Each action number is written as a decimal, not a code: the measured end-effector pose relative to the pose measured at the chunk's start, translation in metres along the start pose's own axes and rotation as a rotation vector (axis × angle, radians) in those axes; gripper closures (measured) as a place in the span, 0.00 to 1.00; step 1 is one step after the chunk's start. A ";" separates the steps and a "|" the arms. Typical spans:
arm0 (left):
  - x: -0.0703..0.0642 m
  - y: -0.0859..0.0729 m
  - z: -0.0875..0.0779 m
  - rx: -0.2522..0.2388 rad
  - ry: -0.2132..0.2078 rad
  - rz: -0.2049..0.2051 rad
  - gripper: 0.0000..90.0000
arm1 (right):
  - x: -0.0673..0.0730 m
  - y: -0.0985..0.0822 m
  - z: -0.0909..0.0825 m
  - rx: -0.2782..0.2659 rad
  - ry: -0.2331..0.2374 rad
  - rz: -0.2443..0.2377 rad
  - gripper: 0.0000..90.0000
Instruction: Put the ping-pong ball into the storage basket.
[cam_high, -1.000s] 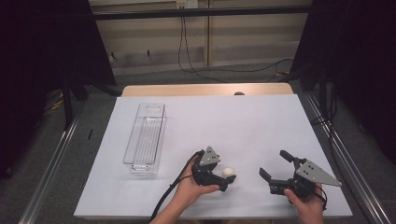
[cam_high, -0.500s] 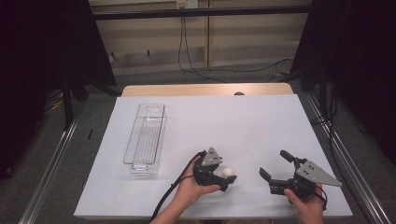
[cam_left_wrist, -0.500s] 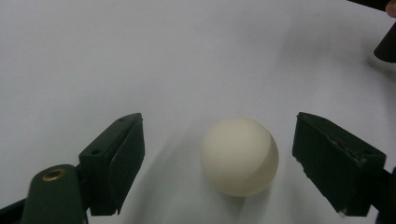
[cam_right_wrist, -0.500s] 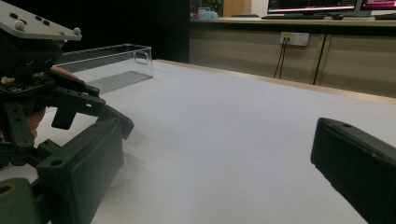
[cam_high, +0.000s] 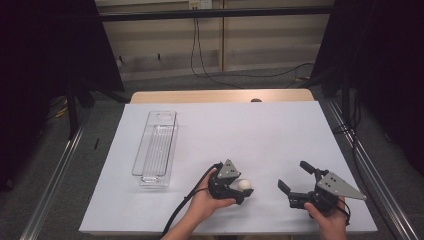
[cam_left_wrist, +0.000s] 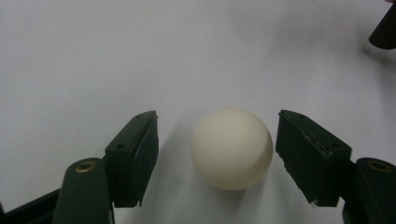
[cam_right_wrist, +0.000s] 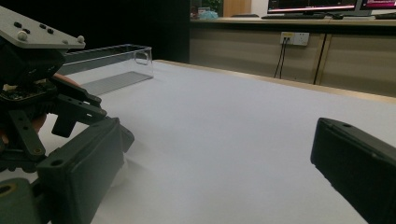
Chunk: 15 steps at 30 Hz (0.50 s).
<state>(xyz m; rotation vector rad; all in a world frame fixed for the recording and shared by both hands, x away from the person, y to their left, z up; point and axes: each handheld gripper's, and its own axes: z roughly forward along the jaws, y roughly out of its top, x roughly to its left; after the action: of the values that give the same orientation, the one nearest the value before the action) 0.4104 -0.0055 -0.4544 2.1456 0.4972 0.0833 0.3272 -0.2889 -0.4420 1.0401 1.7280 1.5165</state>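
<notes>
While the clear tray (cam_high: 155, 148) is lying well left of the ball (cam_high: 244, 185) on the bench (cam_high: 260, 130), apparently waiting as a receptacle, the left claw (cam_high: 239, 188) is straddling that ball near the front edge. Its jaws have just been closing, yet gaps are showing on both sides of the ball (cam_left_wrist: 232, 148), so nothing is gripped. The right claw (cam_high: 294, 181) is idling right of the ball, jaws wide and empty. Count: one tray, one ball, two claws.
</notes>
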 end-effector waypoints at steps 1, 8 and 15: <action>0.000 0.000 0.000 0.000 -0.001 -0.003 0.35 | 0.000 0.000 0.000 0.000 0.000 0.001 0.02; 0.001 0.000 0.001 0.011 -0.012 0.002 0.39 | 0.000 0.000 0.000 0.004 0.005 -0.002 0.02; -0.001 0.000 0.002 0.023 -0.020 0.023 0.44 | 0.000 0.000 0.000 -0.001 0.000 -0.002 0.02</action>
<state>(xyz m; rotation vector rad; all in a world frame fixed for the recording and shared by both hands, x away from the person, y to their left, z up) 0.4096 -0.0077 -0.4550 2.1724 0.4641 0.0685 0.3271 -0.2890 -0.4417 1.0380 1.7269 1.5162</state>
